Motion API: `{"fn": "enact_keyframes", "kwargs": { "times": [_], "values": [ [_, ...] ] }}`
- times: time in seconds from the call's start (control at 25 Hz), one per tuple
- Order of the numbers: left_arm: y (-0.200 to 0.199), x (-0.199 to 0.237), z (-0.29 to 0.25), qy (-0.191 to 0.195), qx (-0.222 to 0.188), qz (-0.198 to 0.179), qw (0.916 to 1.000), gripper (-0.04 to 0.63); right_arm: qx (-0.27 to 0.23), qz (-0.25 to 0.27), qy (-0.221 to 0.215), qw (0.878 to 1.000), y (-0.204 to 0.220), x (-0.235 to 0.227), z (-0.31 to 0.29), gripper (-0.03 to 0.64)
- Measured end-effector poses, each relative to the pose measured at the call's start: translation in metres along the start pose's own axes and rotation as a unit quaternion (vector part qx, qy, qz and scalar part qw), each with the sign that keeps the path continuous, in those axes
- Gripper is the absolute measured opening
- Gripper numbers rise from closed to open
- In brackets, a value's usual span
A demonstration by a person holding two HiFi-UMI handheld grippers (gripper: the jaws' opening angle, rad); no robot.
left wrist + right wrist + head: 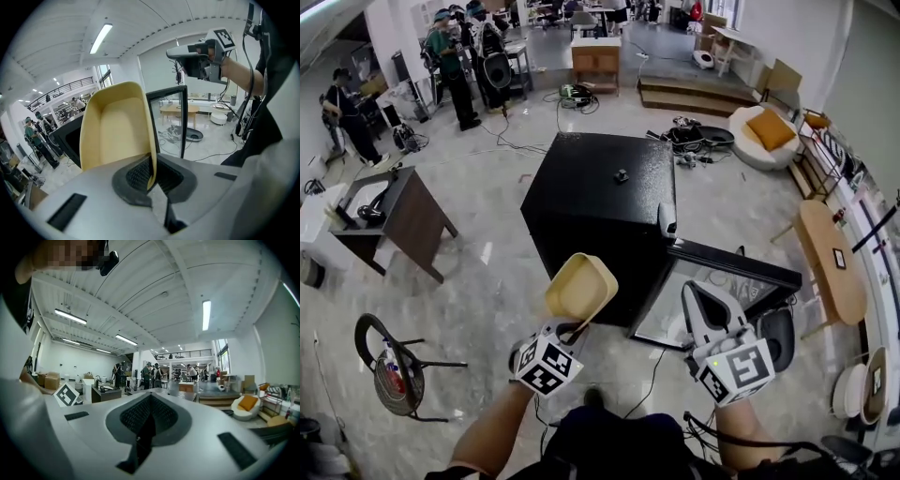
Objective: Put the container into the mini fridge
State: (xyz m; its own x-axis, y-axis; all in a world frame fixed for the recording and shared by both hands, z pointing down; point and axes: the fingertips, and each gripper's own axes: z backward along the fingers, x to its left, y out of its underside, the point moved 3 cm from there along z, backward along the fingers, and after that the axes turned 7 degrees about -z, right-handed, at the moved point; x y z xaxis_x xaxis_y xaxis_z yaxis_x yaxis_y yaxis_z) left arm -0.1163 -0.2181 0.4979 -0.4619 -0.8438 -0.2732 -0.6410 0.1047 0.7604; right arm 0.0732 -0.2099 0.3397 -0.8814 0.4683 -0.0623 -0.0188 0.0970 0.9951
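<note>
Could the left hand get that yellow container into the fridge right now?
Probably yes. The door stands swung open to the right, the left gripper holds the container just before the fridge, and nothing shows between them.

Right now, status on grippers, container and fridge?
Left gripper shut on yellow container. Right gripper shut, empty. Mini fridge door open, container not yet inside.

Matt plastic container (pixel 580 288), glossy fridge (pixel 600 202)

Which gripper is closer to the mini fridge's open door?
Right. The right gripper is beside the door; the left gripper, holding the container, is farther off to its left.
</note>
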Motion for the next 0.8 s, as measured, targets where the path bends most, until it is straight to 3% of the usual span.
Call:
{"fn": "enact_keyframes", "kwargs": {
  "times": [0.2, 0.44, 0.8],
  "values": [
    [0.027, 0.009, -0.027, 0.031, 0.014, -0.012, 0.9994, 0.012, 0.015, -0.007, 0.032, 0.999, 0.014, 0.002, -0.003, 0.012],
    [0.044, 0.013, -0.054, 0.058, 0.027, -0.007, 0.9979, 0.012, 0.033, -0.032, 0.036, 0.998, 0.034, 0.008, -0.018, 0.012],
    [0.056, 0.033, -0.104, 0.034, 0.058, -0.011, 0.9976, 0.012, 0.042, -0.039, 0.009, 0.998, 0.051, -0.007, -0.041, 0.012]
  ]
}}
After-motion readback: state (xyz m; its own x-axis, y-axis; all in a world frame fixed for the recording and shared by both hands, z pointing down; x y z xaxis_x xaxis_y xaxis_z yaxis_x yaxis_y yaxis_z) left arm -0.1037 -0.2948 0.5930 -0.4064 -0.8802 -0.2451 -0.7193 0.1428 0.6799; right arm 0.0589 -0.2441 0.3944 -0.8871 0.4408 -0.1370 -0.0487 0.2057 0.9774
